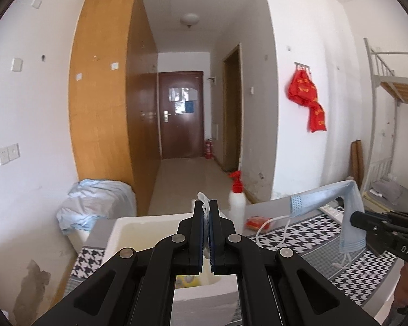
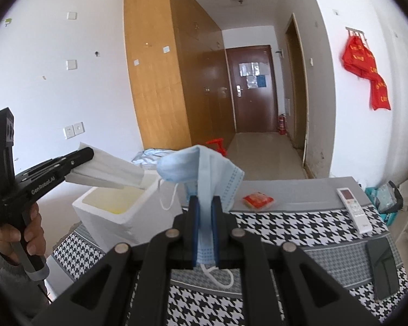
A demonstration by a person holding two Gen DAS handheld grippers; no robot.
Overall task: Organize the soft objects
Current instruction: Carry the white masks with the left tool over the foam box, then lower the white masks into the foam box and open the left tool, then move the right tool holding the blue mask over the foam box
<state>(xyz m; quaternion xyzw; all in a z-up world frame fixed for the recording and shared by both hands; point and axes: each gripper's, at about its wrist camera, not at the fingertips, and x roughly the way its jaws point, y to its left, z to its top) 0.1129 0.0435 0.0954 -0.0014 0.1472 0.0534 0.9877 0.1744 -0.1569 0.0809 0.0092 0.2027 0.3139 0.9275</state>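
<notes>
Holding one soft item apiece, both tools sit above the table. The right gripper is clamped narrow on a blue face mask: pleated non-woven sheet, limp, folded over the jaws, its white elastic loop dangling at 10 o'clock and another below. In the left wrist view the same mask drapes from the right tool at 3 o'clock. The left gripper is closed on a thin white pleated piece, probably a second mask; only a sliver shows between its own pads.

Step in hand, by judgement: carrying both pieces toward the white foam box, a rigid, thick-walled, open-topped container directly beneath the left tool and at 9 o'clock from the right. The next move likely calls for lowering each piece inside the rim before releasing, since loose loops may snag the wall.

Farther out lie a houndstooth tablecloth, a glossy red packet at 1 o'clock, a hard white remote and a dark phone at 3 o'clock.
</notes>
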